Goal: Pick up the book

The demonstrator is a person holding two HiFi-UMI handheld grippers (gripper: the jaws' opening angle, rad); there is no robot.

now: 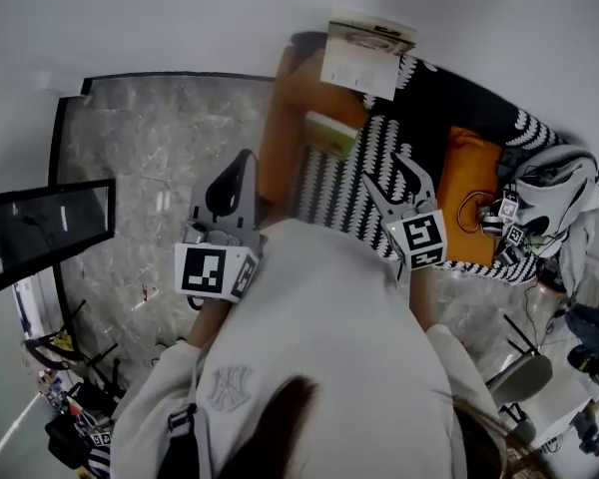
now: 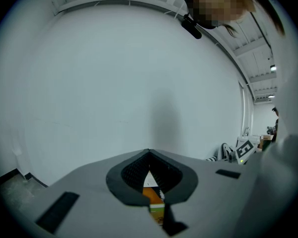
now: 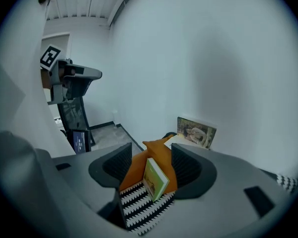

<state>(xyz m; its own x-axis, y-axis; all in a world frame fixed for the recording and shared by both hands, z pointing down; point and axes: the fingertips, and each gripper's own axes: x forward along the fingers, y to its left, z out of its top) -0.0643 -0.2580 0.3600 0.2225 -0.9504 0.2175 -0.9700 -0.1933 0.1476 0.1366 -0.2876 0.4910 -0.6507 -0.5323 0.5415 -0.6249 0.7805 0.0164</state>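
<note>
Only in the right gripper view is the green-covered book being seen between the wide-spread jaws of the right hand-held gripper, untouched. The jaws of the left hand-held gripper are being held together. The book is being propped by an orange cushion on a black-and-white zigzag blanket, its long axis near upright, tilted back.

The head camera looks steeply down over the person's shoulders, with the green book toward 12 o'clock. The left gripper camera faces the white wall almost level. The right gripper camera tilts down and shares the green book and the leaning picture with the head view.
</note>
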